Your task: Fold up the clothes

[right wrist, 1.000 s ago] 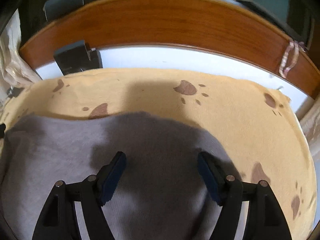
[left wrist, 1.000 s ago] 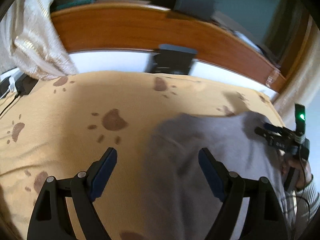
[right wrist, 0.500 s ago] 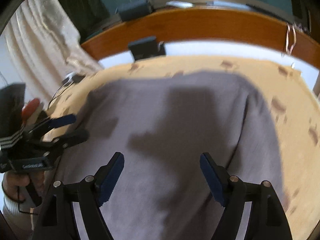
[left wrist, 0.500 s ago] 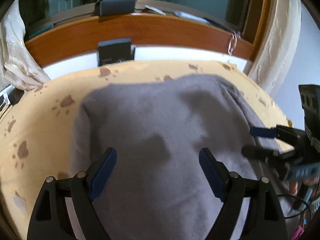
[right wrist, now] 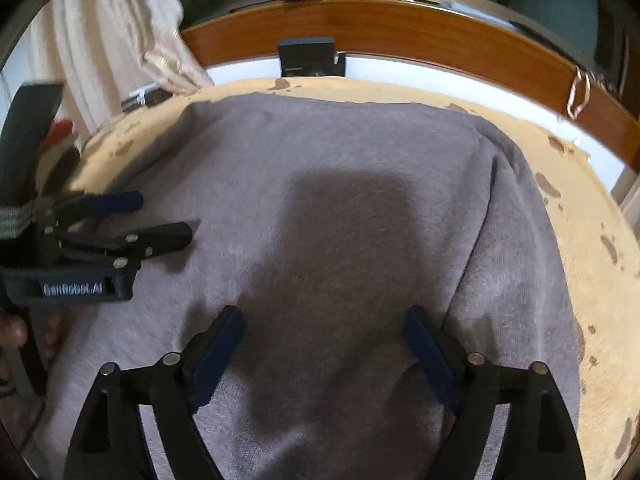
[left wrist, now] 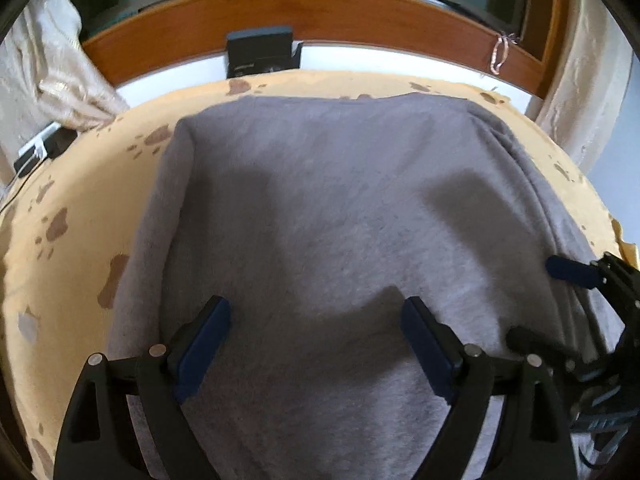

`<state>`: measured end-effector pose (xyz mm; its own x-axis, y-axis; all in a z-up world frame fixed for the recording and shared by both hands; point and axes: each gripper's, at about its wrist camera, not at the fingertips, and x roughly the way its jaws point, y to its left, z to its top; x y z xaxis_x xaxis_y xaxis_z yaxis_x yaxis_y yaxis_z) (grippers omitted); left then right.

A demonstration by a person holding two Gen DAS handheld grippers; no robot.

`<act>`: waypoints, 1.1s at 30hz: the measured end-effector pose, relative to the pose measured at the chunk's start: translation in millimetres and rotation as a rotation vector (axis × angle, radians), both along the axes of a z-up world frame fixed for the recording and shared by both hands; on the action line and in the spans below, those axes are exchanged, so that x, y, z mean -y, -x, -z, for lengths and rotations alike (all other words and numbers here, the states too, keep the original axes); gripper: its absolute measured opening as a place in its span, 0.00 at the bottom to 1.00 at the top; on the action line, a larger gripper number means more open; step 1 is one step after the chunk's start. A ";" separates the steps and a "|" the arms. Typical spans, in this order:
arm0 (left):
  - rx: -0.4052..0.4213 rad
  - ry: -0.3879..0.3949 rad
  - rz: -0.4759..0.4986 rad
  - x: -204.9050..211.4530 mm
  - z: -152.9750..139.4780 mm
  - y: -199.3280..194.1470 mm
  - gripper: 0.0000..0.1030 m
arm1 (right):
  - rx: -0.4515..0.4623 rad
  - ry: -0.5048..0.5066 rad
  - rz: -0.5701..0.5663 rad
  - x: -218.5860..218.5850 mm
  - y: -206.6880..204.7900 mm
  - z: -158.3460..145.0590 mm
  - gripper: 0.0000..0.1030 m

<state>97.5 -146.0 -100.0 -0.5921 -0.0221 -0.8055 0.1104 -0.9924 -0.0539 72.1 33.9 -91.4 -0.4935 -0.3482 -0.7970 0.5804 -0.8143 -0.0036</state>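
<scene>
- At about 9 o'clock hangs a cream curtain [left wrist: 52, 76], and a small black and white plug thing [left wrist: 42, 148] lies below it at the edge of the bed.
- A yellow blanket [left wrist: 76, 208] with brown paw prints covers the bed.
- The grey garment [left wrist: 340, 208] lies spread out flat in the middle of the blanket. Its far edge runs straight across at 12 o'clock, and its right side has a few long folds.
- The left gripper [left wrist: 316, 344] hangs over the near part of the grey garment. Its two blue pads are wide apart and nothing is between them.
- At 12 o'clock, behind the blanket, a dark box [left wrist: 260, 50] sits against a brown wooden rail [left wrist: 380, 20].
- The right gripper [right wrist: 320, 344] hangs over the near part of the garment too, beside the left one. Its blue pads are also spread wide and hold nothing.
- At 1 o'clock a thin pink cord [left wrist: 500, 54] is looped on the rail.
- At 3 o'clock there is another pale curtain [left wrist: 584, 80].
</scene>
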 end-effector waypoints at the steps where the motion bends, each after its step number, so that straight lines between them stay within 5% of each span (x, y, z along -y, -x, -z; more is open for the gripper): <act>1: 0.002 -0.005 -0.005 1.2 0.8 -0.2 0.89 | -0.005 -0.016 -0.005 2.5 -0.8 1.0 0.88; 4: 0.019 0.003 -0.019 0.8 4.8 0.4 0.99 | 0.002 -0.028 -0.029 7.0 -0.4 4.4 1.00; 24: 0.033 0.025 -0.020 -2.8 8.7 1.2 0.99 | 0.001 -0.033 -0.037 9.8 -1.9 5.2 1.00; 33: 0.029 0.018 -0.019 -1.8 8.3 0.8 0.99 | -0.154 -0.024 0.080 -26.6 -41.8 -33.9 0.99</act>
